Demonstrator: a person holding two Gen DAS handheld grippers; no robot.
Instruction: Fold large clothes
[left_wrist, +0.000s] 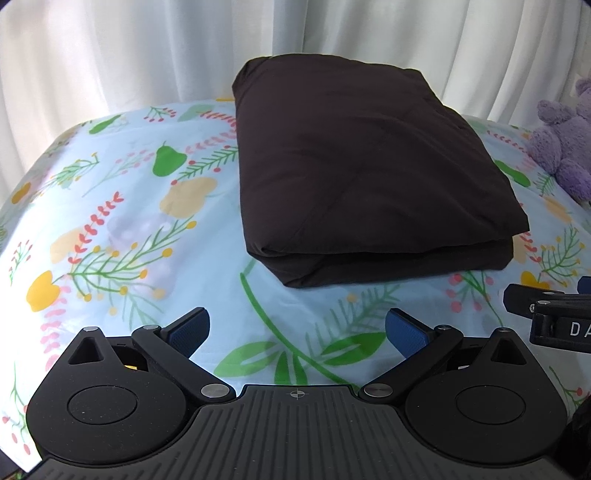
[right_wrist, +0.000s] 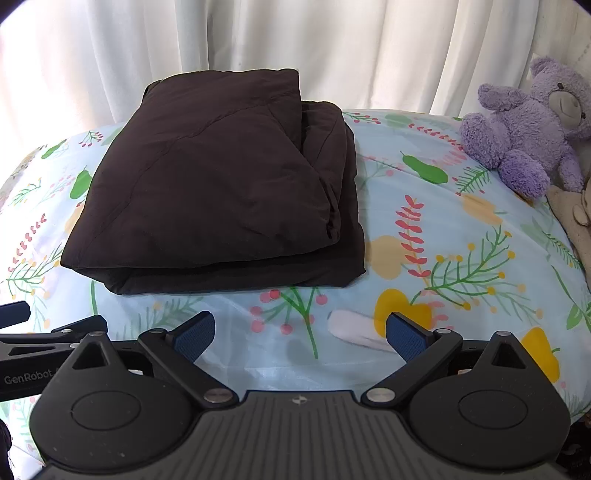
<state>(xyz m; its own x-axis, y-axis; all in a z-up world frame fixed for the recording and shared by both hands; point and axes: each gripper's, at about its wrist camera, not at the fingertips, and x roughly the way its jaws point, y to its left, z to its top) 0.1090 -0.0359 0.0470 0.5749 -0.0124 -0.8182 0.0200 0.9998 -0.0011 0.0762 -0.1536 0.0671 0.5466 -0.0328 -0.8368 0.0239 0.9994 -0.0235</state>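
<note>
A dark brown garment lies folded into a thick rectangular stack on the flowered bed sheet. It also shows in the right wrist view, left of centre. My left gripper is open and empty, a short way in front of the stack's near edge. My right gripper is open and empty, in front of the stack's near right corner. Part of the right gripper shows at the right edge of the left wrist view, and the left gripper shows at the left edge of the right wrist view.
A purple teddy bear sits at the back right of the bed, also in the left wrist view. A beige soft toy lies beside it. White curtains hang behind the bed.
</note>
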